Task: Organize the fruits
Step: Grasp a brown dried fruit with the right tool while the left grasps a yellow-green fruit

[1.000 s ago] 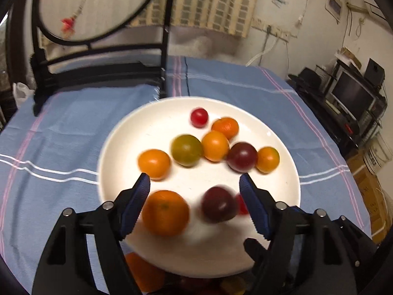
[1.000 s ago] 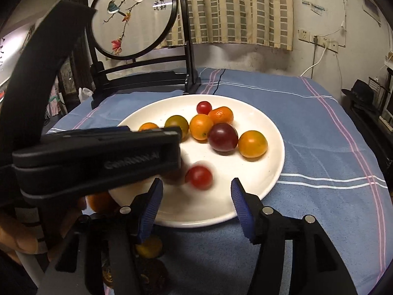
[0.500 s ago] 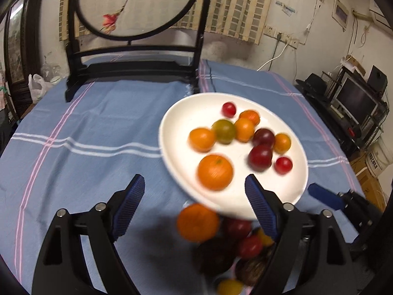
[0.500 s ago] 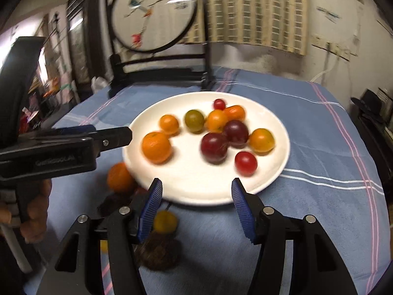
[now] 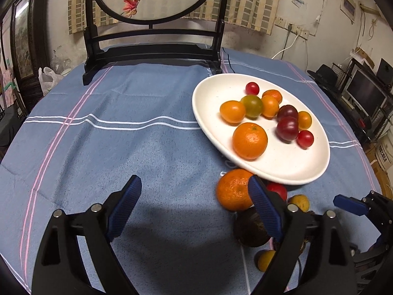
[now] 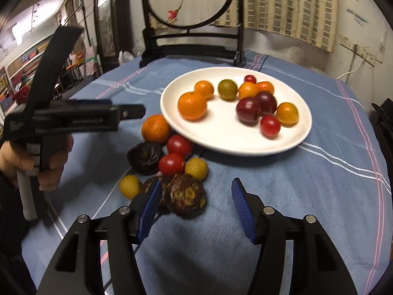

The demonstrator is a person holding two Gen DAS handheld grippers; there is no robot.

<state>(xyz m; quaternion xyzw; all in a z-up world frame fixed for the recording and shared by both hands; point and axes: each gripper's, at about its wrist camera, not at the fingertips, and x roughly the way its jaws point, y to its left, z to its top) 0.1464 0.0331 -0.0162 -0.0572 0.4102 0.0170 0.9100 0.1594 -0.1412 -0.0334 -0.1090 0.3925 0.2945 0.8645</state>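
Both my claws are spread wide, nothing between the pads. Left claw (image 5: 194, 206) hangs over bare blue cloth (image 5: 122, 147) on the counter, off the plate's near-left side. Right claw (image 6: 195, 205) hangs over the cloth just short of the plate's near rim.

White plate (image 6: 221, 145) is the landmark. On it: a big orange (image 6: 192, 105) at the left part, a smaller orange fruit (image 6: 203, 89) just behind it, a greenish tomato (image 6: 227, 88) toward the back, a tiny red one (image 6: 250, 79) at the far rim, two orange ones touching just in front of that. Two dark purple plums (image 6: 248, 109) sit touching near the plate's middle-right, a red cherry tomato (image 6: 270, 125) in front of them, an orange-yellow one (image 6: 287, 113) to their right.

Off the plate, loose pile on the cloth at its near-left edge: a second orange (image 6: 156, 128) touching or tucked under the rim, cannot tell which; two red tomatoes (image 6: 172, 164) beside it; a wrinkled dark fruit (image 6: 145, 157) left of those; two small yellow fruits (image 6: 196, 169); a dark mangosteen-like fruit (image 6: 188, 195) nearest my right claw, just beside its left finger.

Round painted screen (image 6: 189, 0) on a black stand sits behind the plate.
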